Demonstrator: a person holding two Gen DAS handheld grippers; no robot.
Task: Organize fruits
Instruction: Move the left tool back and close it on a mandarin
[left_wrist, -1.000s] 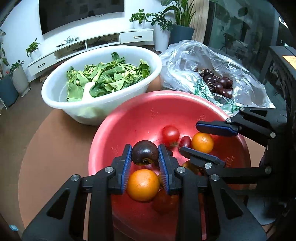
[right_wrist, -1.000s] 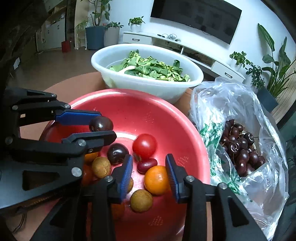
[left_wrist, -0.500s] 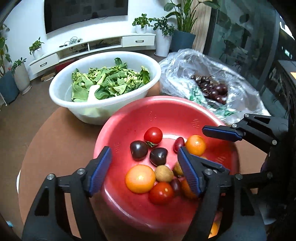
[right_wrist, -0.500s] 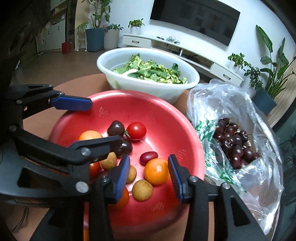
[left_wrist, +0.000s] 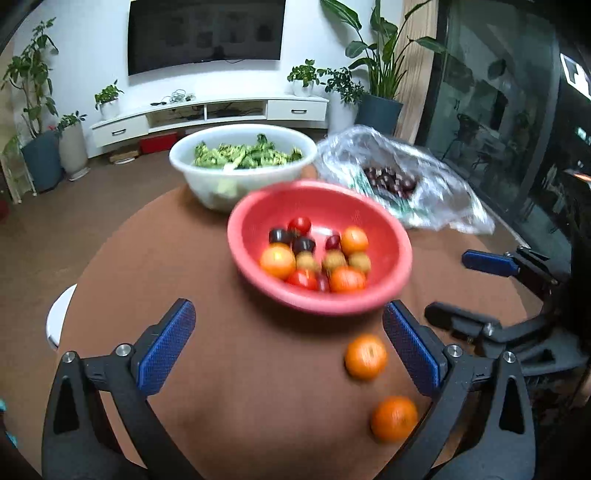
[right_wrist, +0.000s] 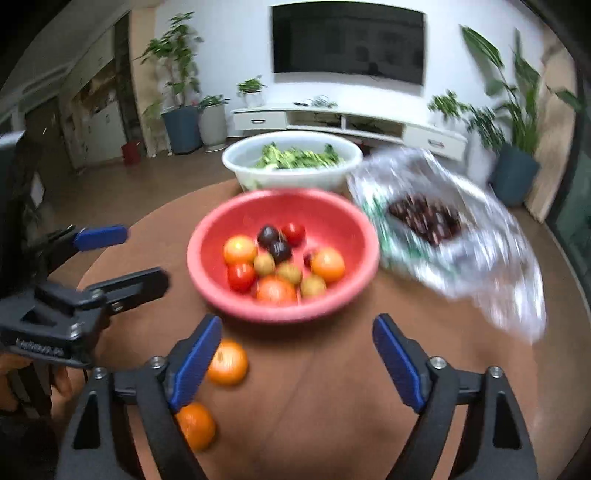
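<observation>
The fruit sits mostly in a red bowl (left_wrist: 397, 254) near the middle of a round brown table (left_wrist: 147, 280). In the bowl, as far as the blur allows a count: three oranges, one of them (left_wrist: 277, 262) paler and yellowish, two red tomatoes (left_wrist: 299, 224), two dark plums (left_wrist: 279, 236), three small tan fruits (left_wrist: 359, 261), and two small dark red fruits (left_wrist: 333, 242). Two more oranges lie loose on the table on the near side of the bowl, the first orange (left_wrist: 366, 356) closer to the bowl, the second orange (left_wrist: 394, 418) nearer the table edge.

Behind the red bowl stands one white bowl (left_wrist: 207, 184) of green leaves (left_wrist: 251, 157), and to its right one clear plastic bag (left_wrist: 443, 206) holding dark cherries (left_wrist: 388, 181).

The left gripper (left_wrist: 288, 347) hangs over bare table, jaws opening, nothing between them; the first orange lies just inside its right pad. The right gripper (right_wrist: 295, 363) is likewise opening and empty, the loose oranges beside its left pad.
</observation>
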